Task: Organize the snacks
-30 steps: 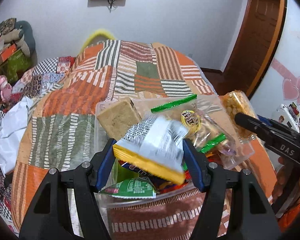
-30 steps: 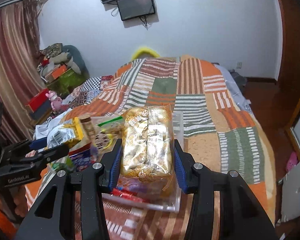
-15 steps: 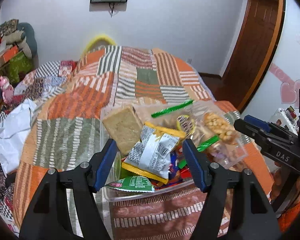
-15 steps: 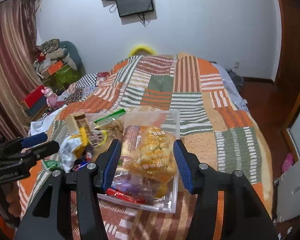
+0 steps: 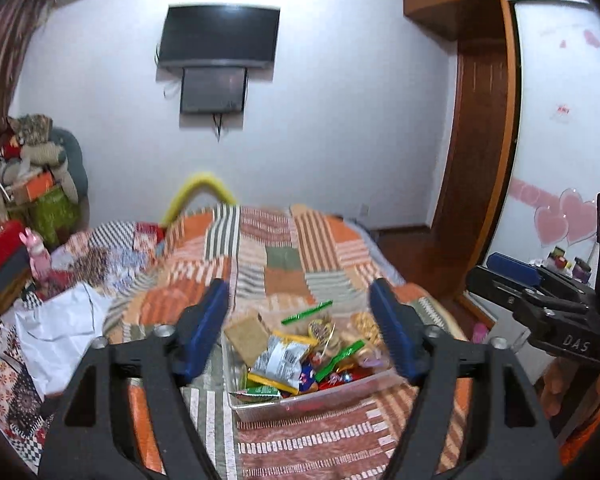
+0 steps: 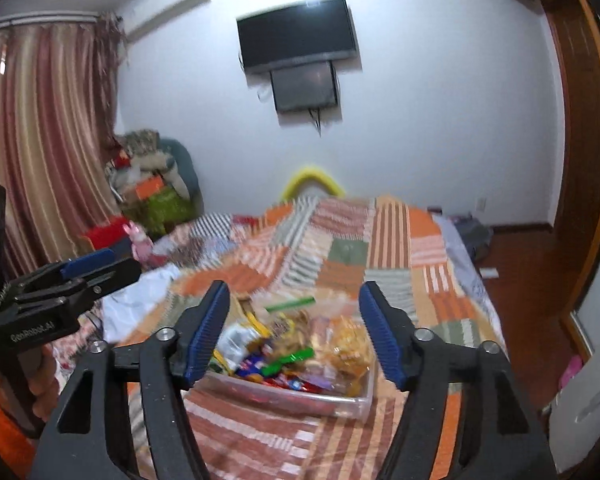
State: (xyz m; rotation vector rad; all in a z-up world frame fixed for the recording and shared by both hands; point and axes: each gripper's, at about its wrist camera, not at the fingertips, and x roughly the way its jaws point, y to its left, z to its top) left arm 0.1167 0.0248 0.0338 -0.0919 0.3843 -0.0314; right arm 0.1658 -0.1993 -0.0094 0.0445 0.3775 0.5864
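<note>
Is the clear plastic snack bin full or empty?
Full: the clear plastic snack bin is heaped with wrapped snacks, some rising above its rim.

White capitals "DAS" stand on the black plastic body of the right gripper (image 5: 572, 344), seen from the left wrist. Pale lettering that looks like "GenRobot.AI" runs along the black plastic body of the left gripper (image 6: 32, 330), seen from the right wrist, though it is blurred. Print on the snack wrappers is too small and smeared to read.
</note>
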